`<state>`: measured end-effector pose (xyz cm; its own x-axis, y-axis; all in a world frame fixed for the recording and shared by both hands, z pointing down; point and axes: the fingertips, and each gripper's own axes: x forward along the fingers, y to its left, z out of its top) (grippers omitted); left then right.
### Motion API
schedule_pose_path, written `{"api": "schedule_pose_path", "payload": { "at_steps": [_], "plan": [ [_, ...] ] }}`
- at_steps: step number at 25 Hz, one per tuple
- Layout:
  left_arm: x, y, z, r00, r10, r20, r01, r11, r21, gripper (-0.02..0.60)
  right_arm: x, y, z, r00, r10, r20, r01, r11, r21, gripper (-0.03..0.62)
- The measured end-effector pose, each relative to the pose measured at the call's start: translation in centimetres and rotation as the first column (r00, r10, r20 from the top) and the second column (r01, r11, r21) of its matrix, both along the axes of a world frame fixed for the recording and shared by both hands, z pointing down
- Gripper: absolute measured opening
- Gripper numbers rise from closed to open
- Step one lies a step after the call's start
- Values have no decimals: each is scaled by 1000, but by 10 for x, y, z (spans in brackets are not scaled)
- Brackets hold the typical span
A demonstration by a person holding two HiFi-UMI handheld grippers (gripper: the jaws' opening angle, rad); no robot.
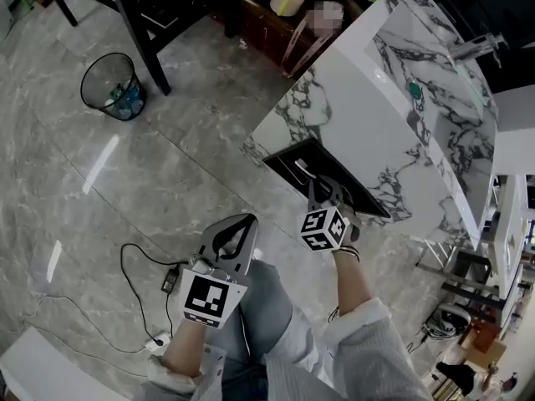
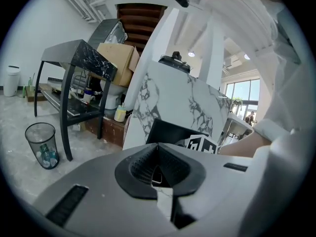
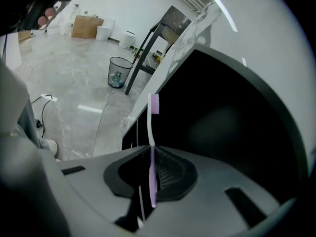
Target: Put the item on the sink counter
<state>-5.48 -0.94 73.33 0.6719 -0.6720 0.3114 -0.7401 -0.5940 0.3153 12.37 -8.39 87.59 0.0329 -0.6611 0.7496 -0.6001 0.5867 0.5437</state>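
- Head view: even, bright daylight; pale streaks of glare lie on the polished floor [image 1: 100, 161], and the marble counter [image 1: 359, 115] shines near white
- Its lower right corner is dimmer and cluttered, and straight lines lean from the wide lens
- Left gripper view: heavy fisheye bending inside a black round vignette; the window [image 2: 240, 94] at right is blown out, and the nearest foreground is soft
- Right gripper view: same round vignette; the black recess [image 3: 222, 132] swallows all detail, while the toothbrush [image 3: 151, 132] reads fairly sharp against it
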Motion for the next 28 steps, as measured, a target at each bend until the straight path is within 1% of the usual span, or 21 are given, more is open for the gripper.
{"api": "schedule_pose_path", "payload": {
  "at_steps": [3, 6, 11, 13, 16, 21, 28],
  "plan": [
    [-3, -3, 9, 1000, -1, -1, 1, 1000, 1, 17, 9, -10, 15, 999, 8, -32, -8, 1000, -7, 32],
    [-8, -6, 16, 1000, -22, -14, 21, 1000, -10, 17, 17, -18, 29, 999, 30, -42, -31, 999, -19, 32],
    [-13, -9, 26, 1000, -26, -16, 26, 1000, -14, 17, 23, -31, 48, 997, 71, -41, -73, 996, -41, 33],
    [-17, -10, 29, 999, -30, -16, 29, 999, -17, 17, 27, -33, 52, 994, 88, -57, -90, 995, -36, 36],
    [-23, -12, 26, 999, -46, -21, 46, 999, -29, 17, 28, -34, 49, 993, 113, -43, -114, 993, -29, 37],
    [-29, -13, -1, 998, -57, -12, 57, 998, -31, 15, 14, -19, 29, 994, 112, -15, -113, 992, -55, 37],
    [-29, -1, -72, 999, -47, 10, 47, 999, -25, 17, -16, 12, -27, 992, 117, 37, -113, 989, -100, 37]
  ]
}}
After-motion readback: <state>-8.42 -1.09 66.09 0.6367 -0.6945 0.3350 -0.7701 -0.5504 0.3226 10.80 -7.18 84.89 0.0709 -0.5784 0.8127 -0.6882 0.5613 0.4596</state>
